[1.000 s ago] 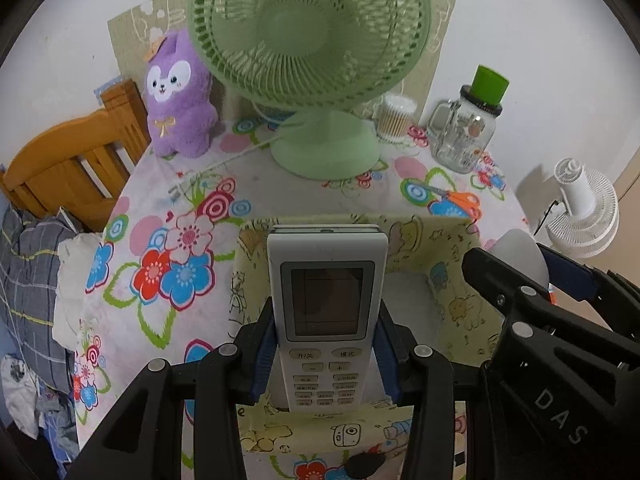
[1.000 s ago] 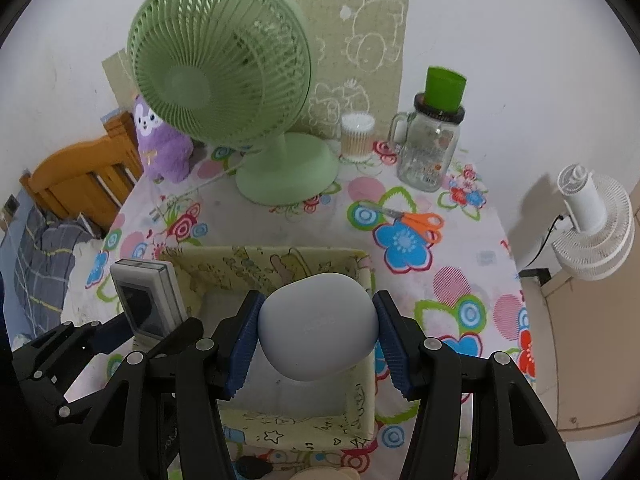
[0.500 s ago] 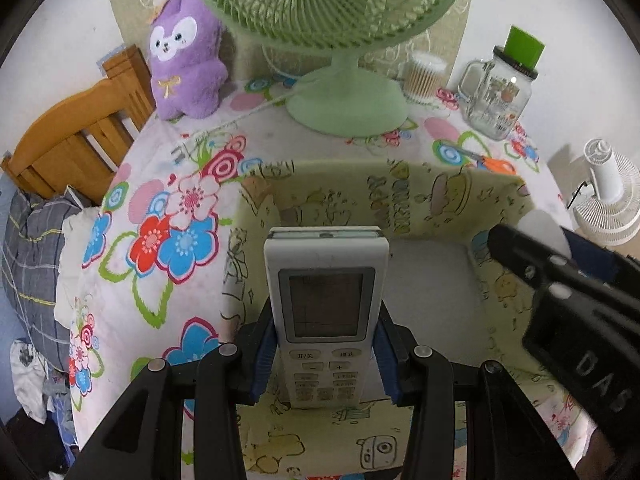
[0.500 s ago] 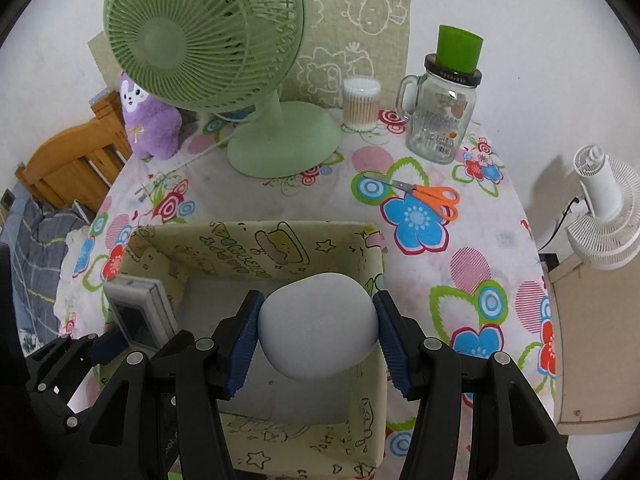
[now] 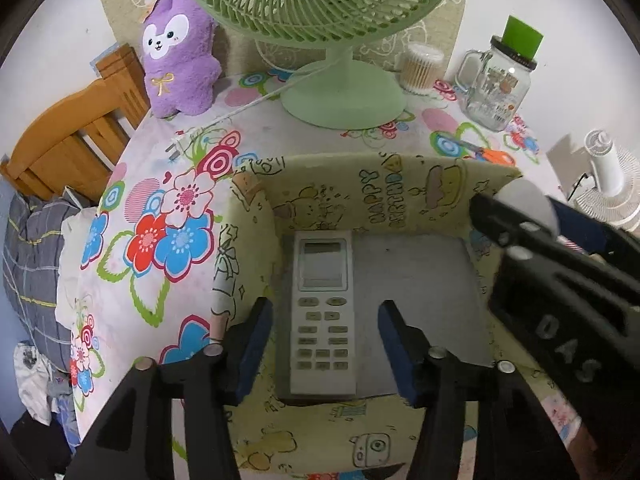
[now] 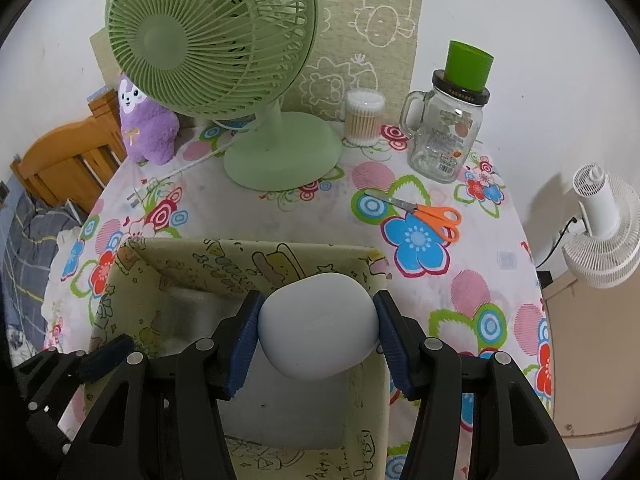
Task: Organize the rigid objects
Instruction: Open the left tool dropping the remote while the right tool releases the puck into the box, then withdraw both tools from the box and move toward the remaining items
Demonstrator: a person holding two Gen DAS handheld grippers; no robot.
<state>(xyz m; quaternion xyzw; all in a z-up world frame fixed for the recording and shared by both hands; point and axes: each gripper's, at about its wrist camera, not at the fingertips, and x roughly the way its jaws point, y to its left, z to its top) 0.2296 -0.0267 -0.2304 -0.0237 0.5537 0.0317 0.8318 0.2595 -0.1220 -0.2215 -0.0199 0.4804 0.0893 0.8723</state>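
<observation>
The left gripper (image 5: 324, 344), jaws opening, straddles a white remote (image 5: 323, 312) lying flat on the storage box (image 5: 400, 188) floor beside its left wall, pads clear of it. The right gripper (image 6: 316, 344) clamps a grey rounded object (image 6: 318, 324) over the box's right wall. Released here, it may strike the rim and roll out toward the scissors (image 6: 424, 212) on the tablecloth (image 6: 280, 216).
</observation>
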